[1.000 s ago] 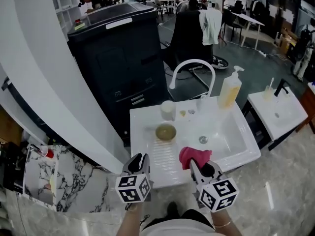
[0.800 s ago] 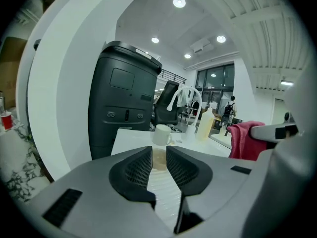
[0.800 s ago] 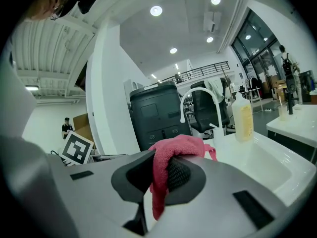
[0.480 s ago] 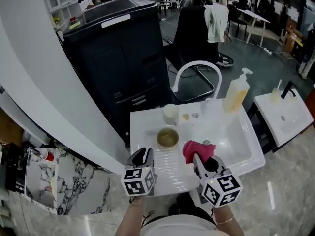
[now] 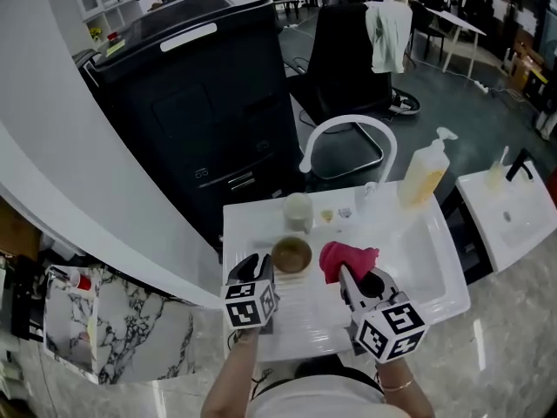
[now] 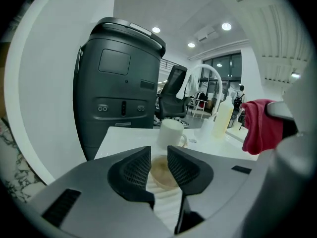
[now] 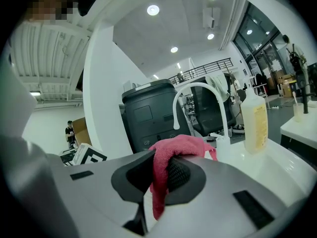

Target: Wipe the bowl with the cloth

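Drainboard (image 5: 306,310) bowl (image 5: 291,254) lies just beyond left tongs' (image 5: 254,268) empty, just-widened jaws.

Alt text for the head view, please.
Seen from above, the right gripper holds a pink cloth in its fingers beside a brown bowl on the ribbed drainer of a white sink. The left gripper, whose fingers have just been opening with nothing between them, points at the bowl.

The bowl (image 5: 291,255) is small, round and brownish, sitting upright on the ribbed drainboard (image 5: 300,307) of the white sink (image 5: 426,255). The cloth (image 5: 346,259) (a pink-red rag, bunched up) hangs pinched between the right gripper's (image 5: 352,279) jaws, just beside the bowl.
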The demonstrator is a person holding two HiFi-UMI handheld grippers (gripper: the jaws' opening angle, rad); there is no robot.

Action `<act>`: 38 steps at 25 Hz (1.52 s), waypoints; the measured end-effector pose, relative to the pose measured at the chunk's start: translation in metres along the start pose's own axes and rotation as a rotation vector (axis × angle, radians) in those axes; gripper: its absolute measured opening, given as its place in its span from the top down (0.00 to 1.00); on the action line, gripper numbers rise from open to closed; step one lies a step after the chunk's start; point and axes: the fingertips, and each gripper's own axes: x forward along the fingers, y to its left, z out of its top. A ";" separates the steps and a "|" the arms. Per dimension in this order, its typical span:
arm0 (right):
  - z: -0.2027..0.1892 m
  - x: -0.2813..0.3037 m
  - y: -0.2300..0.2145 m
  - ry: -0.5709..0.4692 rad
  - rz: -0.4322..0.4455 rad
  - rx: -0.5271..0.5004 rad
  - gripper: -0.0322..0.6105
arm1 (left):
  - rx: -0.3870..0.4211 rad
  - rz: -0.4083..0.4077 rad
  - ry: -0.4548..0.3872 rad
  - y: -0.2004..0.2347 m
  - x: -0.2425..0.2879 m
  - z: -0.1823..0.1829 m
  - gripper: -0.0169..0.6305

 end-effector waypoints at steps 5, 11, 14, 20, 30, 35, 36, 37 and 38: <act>-0.001 0.010 -0.014 0.020 0.009 0.015 0.89 | -0.017 0.033 0.079 0.004 0.033 -0.019 0.79; 0.000 0.018 -0.027 0.030 0.009 0.022 0.89 | -0.038 0.062 0.164 0.015 0.063 -0.041 0.79; 0.000 0.022 -0.032 0.036 0.006 0.025 0.89 | -0.057 0.066 0.199 0.019 0.073 -0.049 0.79; -0.001 0.030 -0.038 0.046 0.007 0.032 0.89 | -0.101 0.042 0.264 0.018 0.088 -0.064 0.79; -0.001 0.034 -0.046 0.053 0.002 0.043 0.89 | -0.121 0.035 0.360 0.014 0.105 -0.081 0.79; -0.002 0.033 -0.052 0.055 -0.007 0.047 0.89 | -0.171 0.030 0.381 0.012 0.110 -0.087 0.82; -0.003 0.033 -0.053 0.055 -0.009 0.048 0.89 | -0.178 0.031 0.382 0.012 0.111 -0.088 0.83; -0.003 0.033 -0.054 0.055 -0.009 0.050 0.89 | -0.186 0.035 0.382 0.012 0.112 -0.087 0.84; -0.003 0.033 -0.055 0.055 -0.009 0.051 0.89 | -0.191 0.041 0.380 0.012 0.113 -0.087 0.87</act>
